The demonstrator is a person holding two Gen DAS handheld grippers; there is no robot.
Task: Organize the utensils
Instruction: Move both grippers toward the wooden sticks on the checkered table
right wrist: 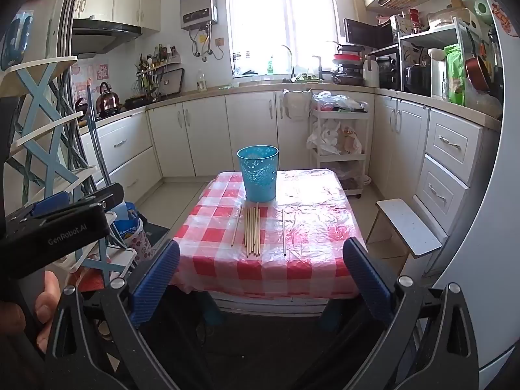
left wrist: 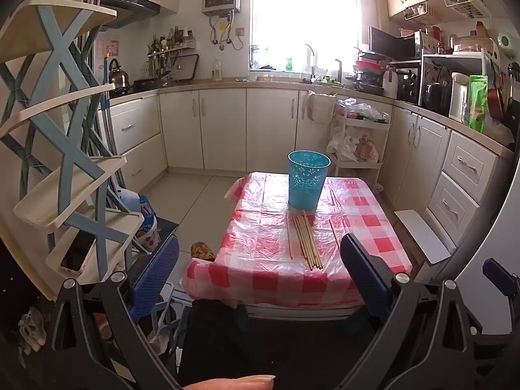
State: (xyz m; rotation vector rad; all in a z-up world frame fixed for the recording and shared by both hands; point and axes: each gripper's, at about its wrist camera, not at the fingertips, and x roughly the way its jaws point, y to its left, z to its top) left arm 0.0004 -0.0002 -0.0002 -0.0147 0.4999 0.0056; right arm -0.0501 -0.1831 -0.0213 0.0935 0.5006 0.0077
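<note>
Both tools, left tool (left wrist: 260,279) and right tool (right wrist: 260,279), are hovering wide open, empty, short of the counter (right wrist: 312,227); chopsticks (right wrist: 252,230) are lying near the blue basket (right wrist: 258,174), which a careless reach risks toppling

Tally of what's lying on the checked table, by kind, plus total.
Blue basket: 1
Chopstick bundle: 1 (sticks packed too close for an exact count)
Single chopsticks: 2 clearly seen, one on either side of the bundle
Total: 4, counting the bundle as one
</note>
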